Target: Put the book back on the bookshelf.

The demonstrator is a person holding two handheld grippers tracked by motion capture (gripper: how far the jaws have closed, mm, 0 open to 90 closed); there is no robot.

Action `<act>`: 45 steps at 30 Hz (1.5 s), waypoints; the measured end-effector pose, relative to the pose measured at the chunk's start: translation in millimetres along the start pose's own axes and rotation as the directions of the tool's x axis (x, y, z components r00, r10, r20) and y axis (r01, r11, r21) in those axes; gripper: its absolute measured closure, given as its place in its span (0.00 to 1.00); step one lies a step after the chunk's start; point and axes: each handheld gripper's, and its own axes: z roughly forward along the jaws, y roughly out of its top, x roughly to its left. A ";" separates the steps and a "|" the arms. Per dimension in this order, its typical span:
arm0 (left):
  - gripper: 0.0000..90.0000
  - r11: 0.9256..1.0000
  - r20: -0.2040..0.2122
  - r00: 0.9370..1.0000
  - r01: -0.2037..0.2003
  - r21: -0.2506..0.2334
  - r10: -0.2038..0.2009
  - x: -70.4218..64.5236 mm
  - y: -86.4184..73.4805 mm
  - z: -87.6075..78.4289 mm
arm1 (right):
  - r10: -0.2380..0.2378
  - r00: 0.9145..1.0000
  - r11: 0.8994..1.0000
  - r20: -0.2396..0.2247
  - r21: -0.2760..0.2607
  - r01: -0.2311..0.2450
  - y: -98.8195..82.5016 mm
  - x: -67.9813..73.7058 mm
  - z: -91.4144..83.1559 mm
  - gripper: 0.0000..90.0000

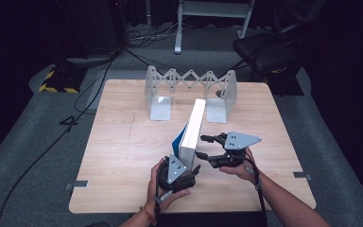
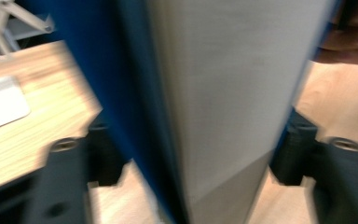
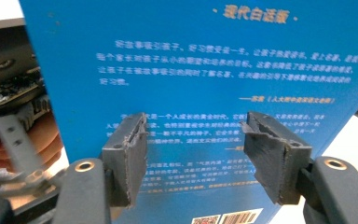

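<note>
A thick book [image 1: 194, 127] with a blue cover and white page edges stands on edge in the middle of the wooden table [image 1: 123, 156], running from near to far. My left gripper [image 1: 185, 163] is at its near end. In the left gripper view the book [image 2: 223, 93] sits between the two jaws and the pads [image 2: 105, 156] touch both covers. My right gripper [image 1: 201, 146] stands open just right of the book, jaws pointing at it. In the right gripper view the blue back cover [image 3: 191, 70] with white print lies close behind the spread jaws of that gripper [image 3: 193, 154].
A grey metal expanding book rack [image 1: 189, 90] with two upright end plates stands at the table's far side, just beyond the book. A dark chair [image 1: 264, 52] and cables lie on the floor behind the table. One of the rack's flat foot plates [image 2: 0, 102] is at the left.
</note>
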 end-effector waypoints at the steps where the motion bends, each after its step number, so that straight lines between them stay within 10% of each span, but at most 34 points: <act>1: 0.41 1.000 0.005 1.000 0.002 -0.002 -0.002 1.8 -0.3 -0.8 | 0.001 1.000 1.000 0.010 0.002 -0.001 -0.3 -0.8 0.7 0.44; 15: 0.65 1.000 0.056 0.998 0.019 0.020 -0.020 29.2 -1.7 -12.5 | 0.040 0.998 0.995 0.051 0.090 -0.044 -24.3 -32.5 -19.2 0.40; 20: 0.65 0.999 0.080 0.996 0.028 0.031 -0.030 37.8 -0.9 -13.2 | 0.064 0.994 0.982 0.085 0.174 -0.078 -42.5 -50.0 -37.6 0.38; 28: 0.66 1.000 0.112 0.994 0.003 0.028 -0.006 54.8 -1.4 -13.9 | 0.113 0.980 0.928 0.165 0.336 -0.164 -93.7 -84.3 -82.2 0.41; 36: 0.65 0.999 0.122 0.992 -0.030 0.017 0.028 70.8 -2.4 -13.9 | 0.140 0.977 0.905 0.159 0.379 -0.191 -112.2 -91.8 -83.0 0.42; 45: 0.60 1.000 0.116 0.993 -0.028 -0.005 0.029 72.1 0.9 -10.7 | 0.157 0.975 0.909 0.155 0.363 -0.204 -126.0 -94.1 -77.4 0.42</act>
